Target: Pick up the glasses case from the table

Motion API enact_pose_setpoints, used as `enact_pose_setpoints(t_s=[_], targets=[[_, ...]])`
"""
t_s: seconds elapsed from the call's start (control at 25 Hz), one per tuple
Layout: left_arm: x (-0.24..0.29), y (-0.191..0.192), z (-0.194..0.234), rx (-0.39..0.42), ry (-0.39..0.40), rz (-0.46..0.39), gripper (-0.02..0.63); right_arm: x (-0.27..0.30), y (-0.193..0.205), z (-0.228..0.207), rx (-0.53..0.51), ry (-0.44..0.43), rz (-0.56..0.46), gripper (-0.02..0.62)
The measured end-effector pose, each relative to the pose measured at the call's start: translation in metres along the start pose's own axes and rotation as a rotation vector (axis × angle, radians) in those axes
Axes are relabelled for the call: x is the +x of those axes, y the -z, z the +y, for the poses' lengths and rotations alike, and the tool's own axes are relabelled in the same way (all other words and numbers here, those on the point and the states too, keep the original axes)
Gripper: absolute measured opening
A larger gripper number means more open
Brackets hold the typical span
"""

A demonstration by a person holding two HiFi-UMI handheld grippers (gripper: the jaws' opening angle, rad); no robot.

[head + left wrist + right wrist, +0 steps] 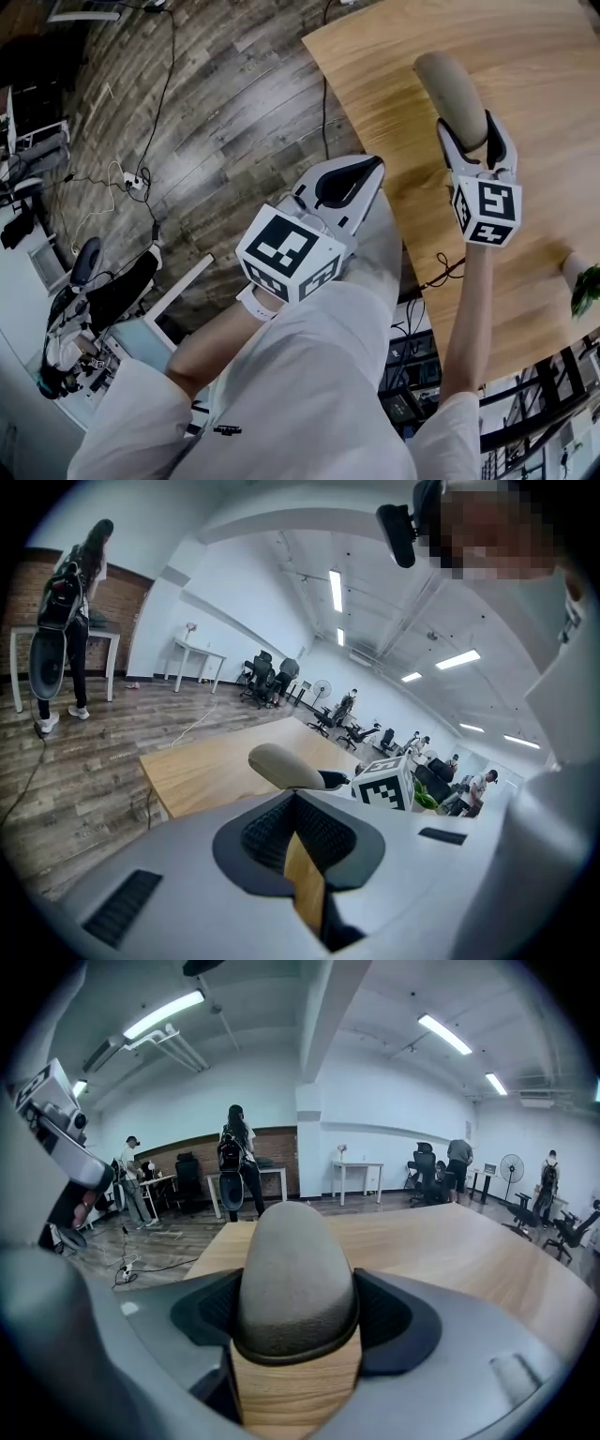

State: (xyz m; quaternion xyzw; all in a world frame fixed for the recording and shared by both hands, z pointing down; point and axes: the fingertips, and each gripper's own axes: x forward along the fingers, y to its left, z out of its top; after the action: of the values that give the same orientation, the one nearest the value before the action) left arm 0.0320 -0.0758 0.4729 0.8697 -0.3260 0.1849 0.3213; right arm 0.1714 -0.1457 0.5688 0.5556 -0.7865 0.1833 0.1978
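The glasses case (455,89), a grey-beige rounded oblong, is off the wooden table (534,47), and my right gripper (472,127) is shut on its near end. In the right gripper view the case (295,1279) fills the space between the dark pads (202,1312), with the tabletop below it. My left gripper (375,167) hangs beside the table's near left edge, shut, with nothing held. In the left gripper view its pads (267,832) meet at the tips. Beyond them are the case (286,766) and the right gripper's marker cube (384,785).
A green plant (586,291) pokes in at the table's right edge. A thin cable (445,270) hangs off the near edge. A power strip (131,183) and cables lie on the plank floor. People (234,1171), desks and chairs stand far off.
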Motion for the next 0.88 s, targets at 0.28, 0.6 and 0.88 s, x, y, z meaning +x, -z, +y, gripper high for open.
enact_pose_setpoints(t_s=[0.28, 0.6, 0.88], targets=[[-0.017, -0.008, -0.002, 0.014, -0.004, -0.026, 0.000, -0.026, -0.017, 0.010, -0.002, 0.014, -0.031, 0.367], [-0.034, -0.025, -0.005, 0.020, -0.006, -0.058, 0.000, -0.052, -0.042, 0.017, 0.014, 0.027, -0.073, 0.367], [-0.065, -0.036, -0.021, 0.048, 0.008, -0.078, 0.000, -0.096, -0.069, 0.027, 0.038, 0.052, -0.119, 0.367]])
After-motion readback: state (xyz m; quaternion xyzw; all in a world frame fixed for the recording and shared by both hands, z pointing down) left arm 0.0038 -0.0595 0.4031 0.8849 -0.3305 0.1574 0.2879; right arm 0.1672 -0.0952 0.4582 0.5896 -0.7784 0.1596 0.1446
